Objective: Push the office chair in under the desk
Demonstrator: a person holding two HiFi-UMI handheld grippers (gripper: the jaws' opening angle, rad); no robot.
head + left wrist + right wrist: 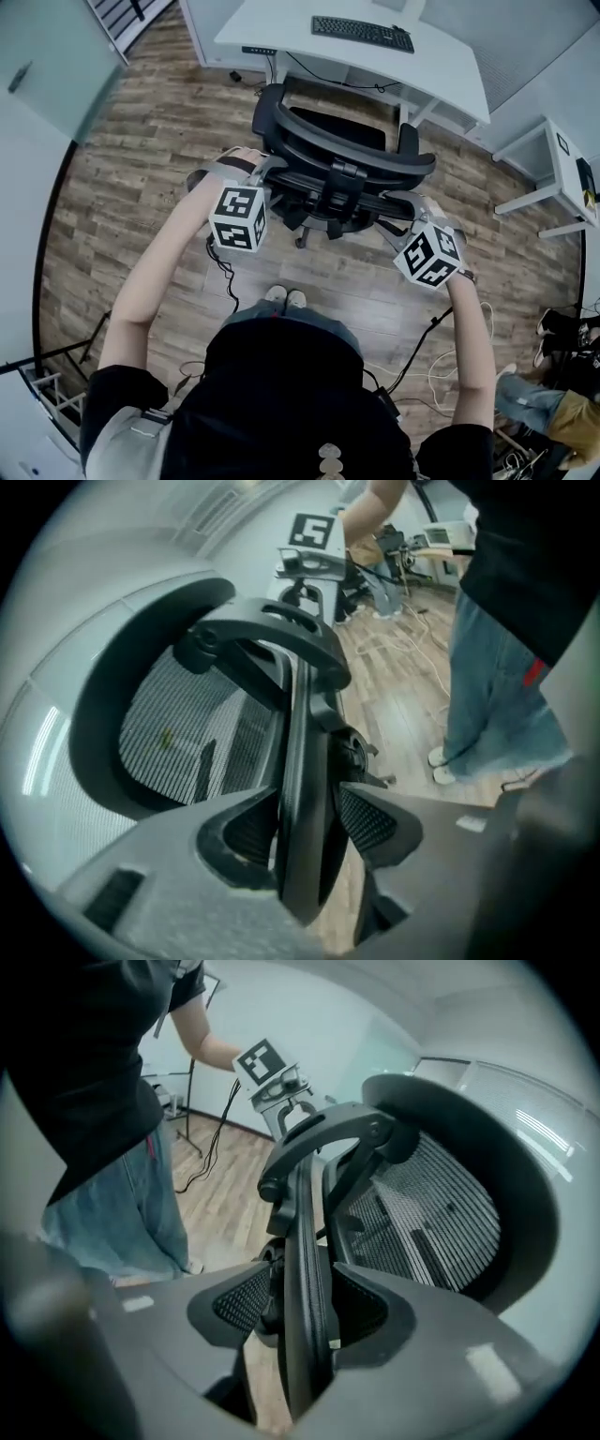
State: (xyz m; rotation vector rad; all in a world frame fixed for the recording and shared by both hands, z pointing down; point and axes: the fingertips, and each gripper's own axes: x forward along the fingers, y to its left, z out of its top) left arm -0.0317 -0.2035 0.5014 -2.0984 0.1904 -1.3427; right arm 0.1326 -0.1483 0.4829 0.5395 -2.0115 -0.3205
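Head view, black mesh office chair [330,133], white desk [281,33], plank floor [141,178]

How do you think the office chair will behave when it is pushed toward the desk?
The office chair should probably roll easily: its wheeled base stands on smooth wooden floor. Pushed high on the backrest, it might swivel or tilt slightly rather than travel straight.

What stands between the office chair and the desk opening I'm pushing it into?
Nothing visible blocks it. In the head view the floor between the office chair and the desk is bare where it shows. Watch the chair's right armrest: it seems to line up near the desk's right leg and might catch.
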